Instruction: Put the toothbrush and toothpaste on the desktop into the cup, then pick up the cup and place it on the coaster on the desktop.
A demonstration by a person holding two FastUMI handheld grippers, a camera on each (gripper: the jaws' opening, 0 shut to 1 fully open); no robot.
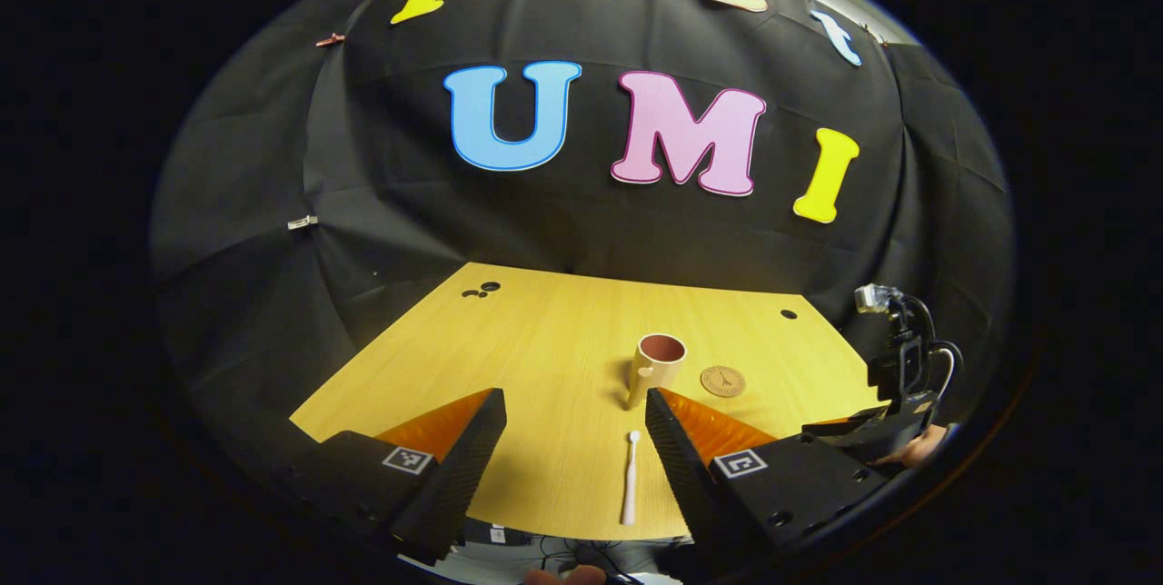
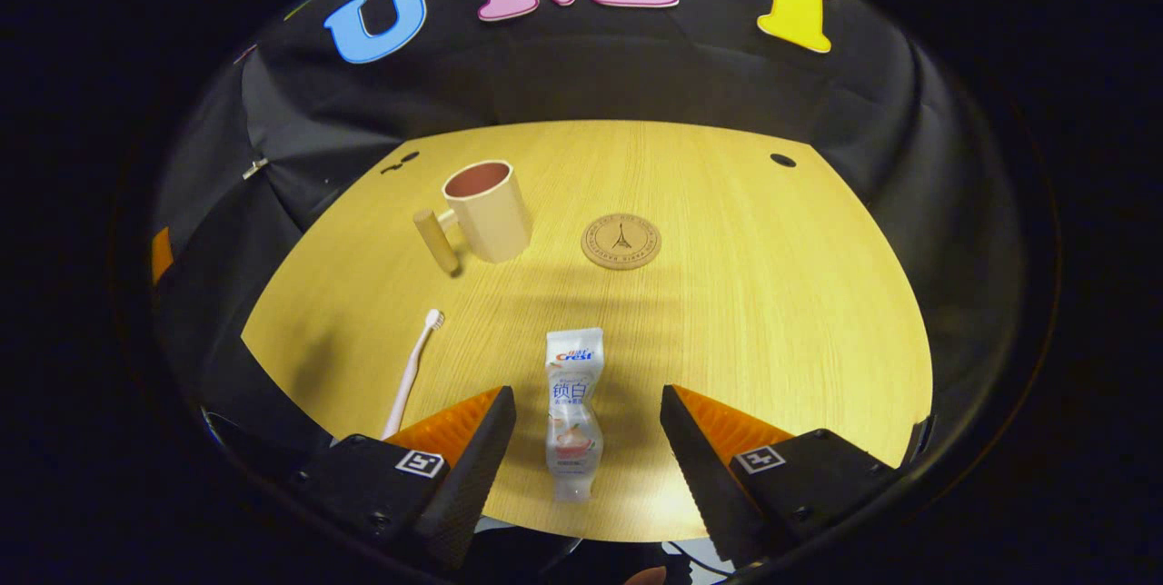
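nothing done yet: pink toothbrush [image 2: 411,373] and white toothpaste tube [image 2: 572,412] lie on the wooden counter [image 2: 772,312], beige cup [image 2: 488,209] empty beside the round coaster [image 2: 621,242], both tools [image 1: 572,449] [image 2: 588,440] spread apart.

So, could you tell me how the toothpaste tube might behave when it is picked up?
The toothpaste tube looks dented and soft, so it would probably flex under a pinch. It lies flat on the table, so rolling seems unlikely.
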